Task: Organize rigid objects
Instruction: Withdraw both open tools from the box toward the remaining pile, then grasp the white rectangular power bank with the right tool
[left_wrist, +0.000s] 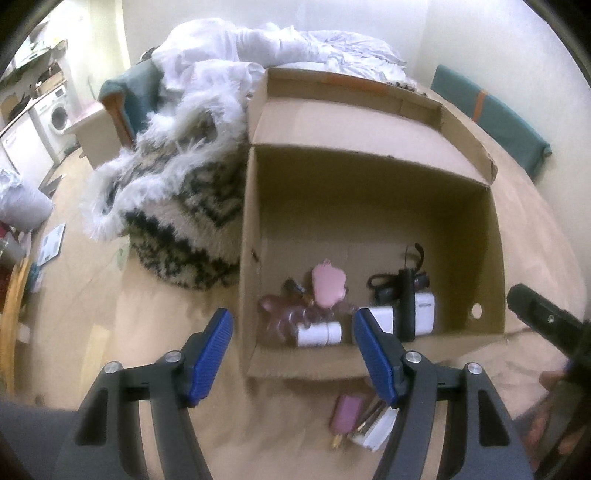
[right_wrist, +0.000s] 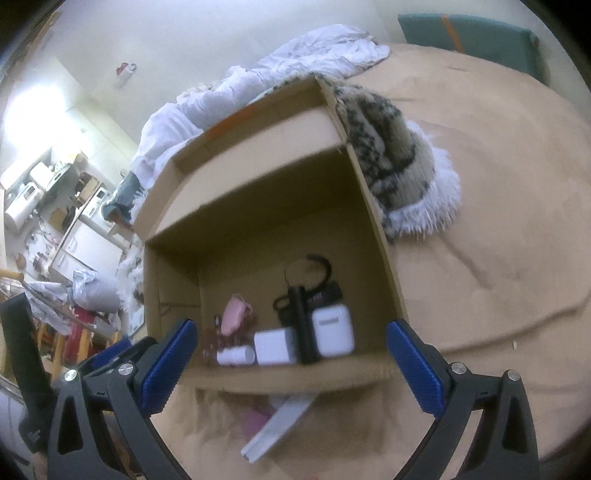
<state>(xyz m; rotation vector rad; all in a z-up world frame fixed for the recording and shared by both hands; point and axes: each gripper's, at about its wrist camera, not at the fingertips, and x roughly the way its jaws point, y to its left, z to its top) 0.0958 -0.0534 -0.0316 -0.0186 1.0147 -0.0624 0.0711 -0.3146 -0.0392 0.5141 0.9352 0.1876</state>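
An open cardboard box (left_wrist: 373, 206) (right_wrist: 258, 206) sits on a tan bedspread. Inside lie a pink pouch (left_wrist: 328, 286) (right_wrist: 233, 314), a white bottle (left_wrist: 319, 334) (right_wrist: 236, 356), white cases (left_wrist: 423, 314) (right_wrist: 332, 328) and a black strapped device (left_wrist: 406, 295) (right_wrist: 304, 325). In front of the box, on the bedspread, lie a mauve item (left_wrist: 347, 410) (right_wrist: 256, 421) and a white flat item (left_wrist: 375, 430) (right_wrist: 277, 430). My left gripper (left_wrist: 291, 354) is open and empty above the box's near edge. My right gripper (right_wrist: 291, 365) is open and empty, also over the near edge.
A shaggy black-and-white rug (left_wrist: 177, 206) (right_wrist: 391, 155) is bunched beside the box. White bedding (left_wrist: 280, 40) (right_wrist: 258, 85) is piled behind it. A teal cushion (left_wrist: 491, 110) leans at the wall. A kitchen area with a washing machine (left_wrist: 59, 114) lies far left.
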